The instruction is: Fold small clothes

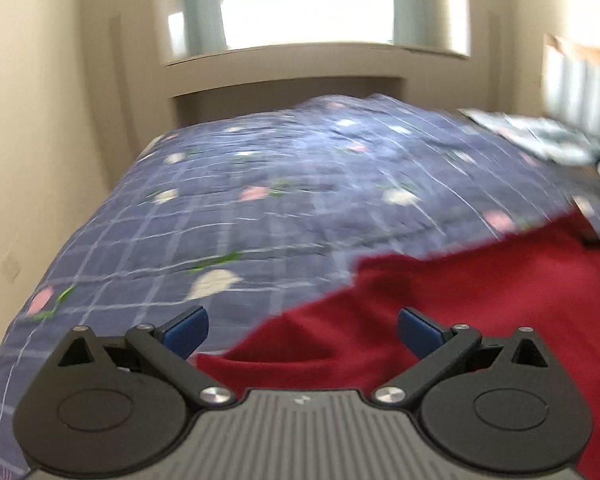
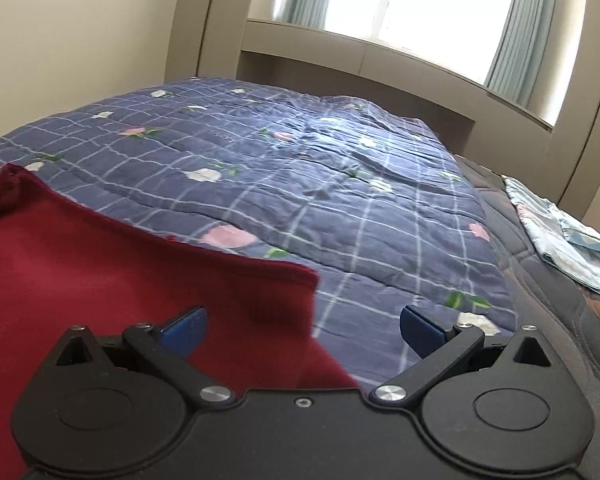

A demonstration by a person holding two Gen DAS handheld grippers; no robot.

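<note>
Both units are hovering w/ jaws released, nothing gripped. Left gripper (image 1: pixel 302 334): red garment (image 1: pixel 480 312) is lying flat on the bed quilt (image 1: pixel 260 184), spanning from between the jaws out past the right jaw. Right gripper (image 2: pixel 302 334): garment corner is sitting between the jaws, extending past the left jaw. Judgement: each unit is lining up on an opposite edge, prob. for a fold. No legible writing; small logo on left body, unreadable.

Both wrist views low over the quilt (image 1: pixel 260 184), facing the window (image 2: pixel 420 4), sharing the red garment (image 2: pixel 100 272)
</note>
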